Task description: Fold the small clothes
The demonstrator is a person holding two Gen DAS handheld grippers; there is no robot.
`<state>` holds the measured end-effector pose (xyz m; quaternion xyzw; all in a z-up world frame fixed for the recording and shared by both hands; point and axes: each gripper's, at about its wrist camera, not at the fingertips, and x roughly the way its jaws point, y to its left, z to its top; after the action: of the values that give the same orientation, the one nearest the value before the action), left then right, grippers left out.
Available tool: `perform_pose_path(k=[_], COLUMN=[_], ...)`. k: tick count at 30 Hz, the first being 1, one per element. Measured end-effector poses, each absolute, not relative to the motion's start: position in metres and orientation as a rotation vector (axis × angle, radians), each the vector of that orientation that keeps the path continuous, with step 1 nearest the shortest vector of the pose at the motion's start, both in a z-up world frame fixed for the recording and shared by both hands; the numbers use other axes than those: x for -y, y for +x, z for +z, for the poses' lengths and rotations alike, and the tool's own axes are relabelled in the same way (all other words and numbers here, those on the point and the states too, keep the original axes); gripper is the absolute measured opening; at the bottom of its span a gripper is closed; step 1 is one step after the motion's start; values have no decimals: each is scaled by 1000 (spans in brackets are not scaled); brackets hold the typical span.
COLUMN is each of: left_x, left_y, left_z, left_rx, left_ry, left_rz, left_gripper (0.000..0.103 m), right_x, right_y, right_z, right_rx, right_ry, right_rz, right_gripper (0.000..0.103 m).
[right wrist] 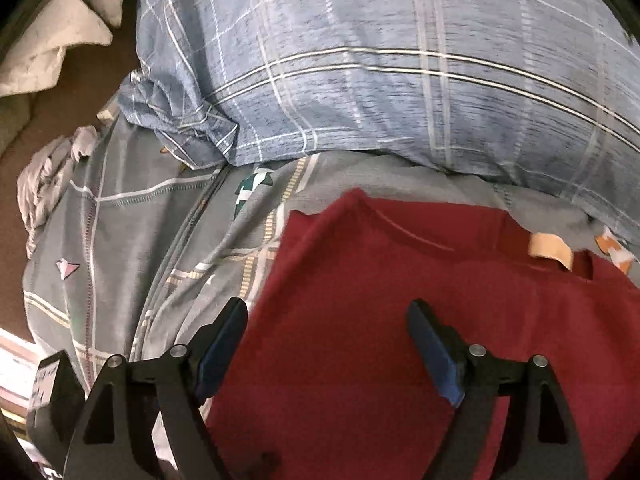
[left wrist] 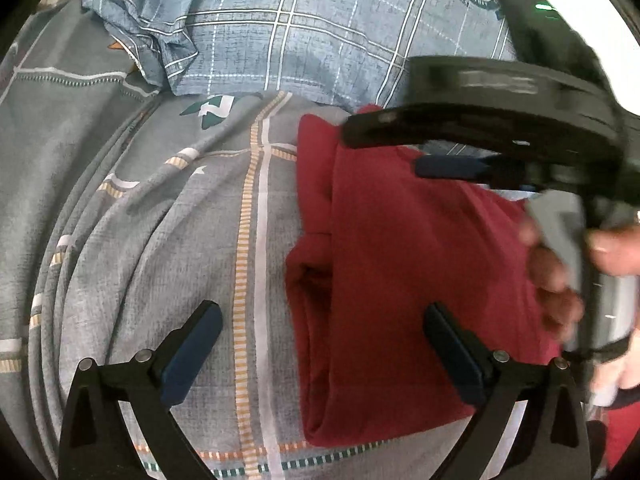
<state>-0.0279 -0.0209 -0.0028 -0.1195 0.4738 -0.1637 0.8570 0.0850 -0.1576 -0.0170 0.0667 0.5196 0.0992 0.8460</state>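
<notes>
Left wrist view. The left gripper (left wrist: 322, 354) hangs over the bed with its jaws spread wide and nothing between them; its left finger is over the grey patterned bedsheet (left wrist: 160, 216), its right finger over the dark red garment (left wrist: 400, 280). The garment lies on the sheet right of centre, already folded into a narrow stack with a doubled edge along its left side. The right gripper (left wrist: 420, 152) crosses the far right of the scene above the garment's far end; it is motion-blurred, its two fingers appear parted, and no cloth is seen in them. The person's hand (left wrist: 560, 280) grips its handle at the right edge. A blue plaid pillow (left wrist: 304, 28) lies at the far end of the sheet.

Right wrist view. The right gripper (right wrist: 328, 352) is wide open and holds nothing. The dark red garment (right wrist: 400, 320) fills the near right, lying flat on the grey patterned bedsheet (right wrist: 132, 240), with a tan label (right wrist: 548, 254) at its far right edge. The blue plaid pillow (right wrist: 400, 72) lies beyond. A pale crumpled cloth (right wrist: 60, 36) sits at far left.
</notes>
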Motion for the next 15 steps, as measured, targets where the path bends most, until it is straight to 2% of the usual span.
perform_pose_path(k=[5, 8, 9, 11, 15], left_x=[8, 6, 8, 12, 22], left_y=[-21, -19, -20, -21, -22], left_z=[-3, -3, -2, -2, -1], left_rx=[-1020, -1019, -1017, -1017, -1014], left_ry=[-337, -349, -335, -299, -245], left_rz=[-354, -346, -342, -329, -298], left_gripper=[101, 101, 101, 101, 101], right_x=[132, 115, 113, 115, 129], right_y=[114, 123, 124, 123, 112], right_z=[-40, -49, -51, -52, -41], right_rx=[-1166, -1149, -1146, -1128, -1093], right_ry=[102, -46, -76, -116, -65], right_rz=[171, 121, 109, 87, 144], right_gripper=[84, 86, 83, 69, 34])
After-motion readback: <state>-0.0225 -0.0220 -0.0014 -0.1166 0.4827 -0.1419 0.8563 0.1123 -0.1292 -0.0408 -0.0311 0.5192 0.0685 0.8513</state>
